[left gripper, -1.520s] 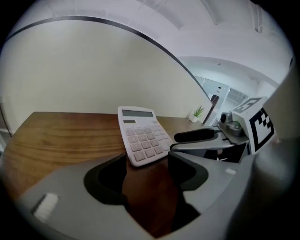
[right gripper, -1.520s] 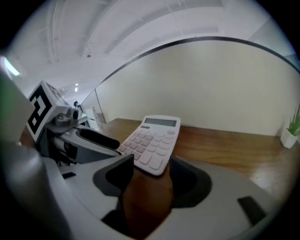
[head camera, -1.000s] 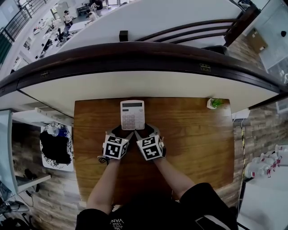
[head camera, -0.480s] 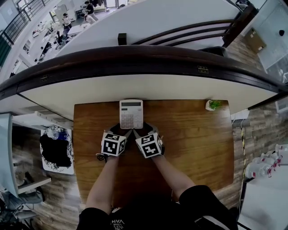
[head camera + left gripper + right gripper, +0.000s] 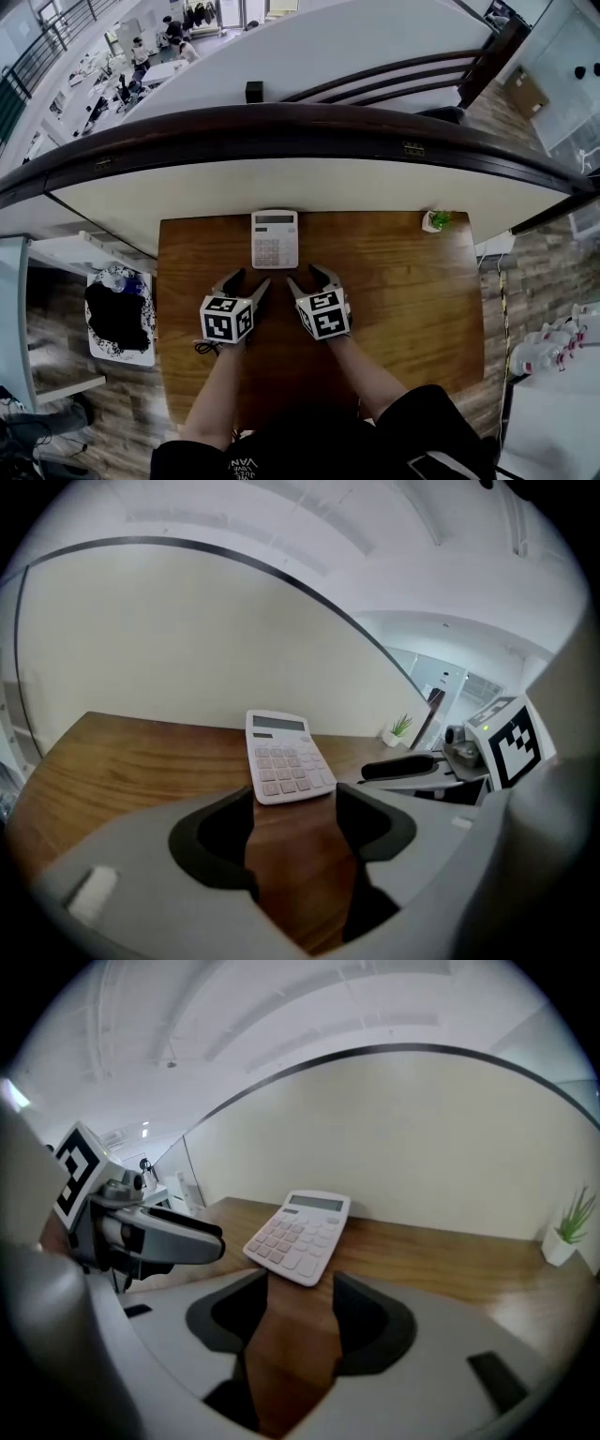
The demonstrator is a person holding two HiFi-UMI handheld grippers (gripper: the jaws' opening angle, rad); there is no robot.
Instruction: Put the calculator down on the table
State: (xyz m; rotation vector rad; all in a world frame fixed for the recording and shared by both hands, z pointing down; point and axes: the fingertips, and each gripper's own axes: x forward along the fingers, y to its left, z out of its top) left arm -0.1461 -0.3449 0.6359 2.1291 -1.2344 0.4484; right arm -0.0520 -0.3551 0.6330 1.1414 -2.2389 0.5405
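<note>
A white calculator (image 5: pixel 275 238) lies flat at the far edge of the brown wooden table (image 5: pixel 403 300), against the cream partition. It also shows ahead of the jaws in the left gripper view, calculator (image 5: pixel 284 766), and in the right gripper view, calculator (image 5: pixel 300 1233). My left gripper (image 5: pixel 244 281) sits just short of it on the near left, open with nothing between its jaws. My right gripper (image 5: pixel 312 279) is on the near right, also open and empty. Neither touches the calculator.
A small potted plant (image 5: pixel 437 219) stands at the table's far right corner. A curved cream partition with a dark rail (image 5: pixel 281 127) backs the table. A white stand with a dark object (image 5: pixel 117 314) is on the floor to the left.
Both grippers have let go of the calculator and drawn back toward me. The calculator stays at the far edge of the table.
</note>
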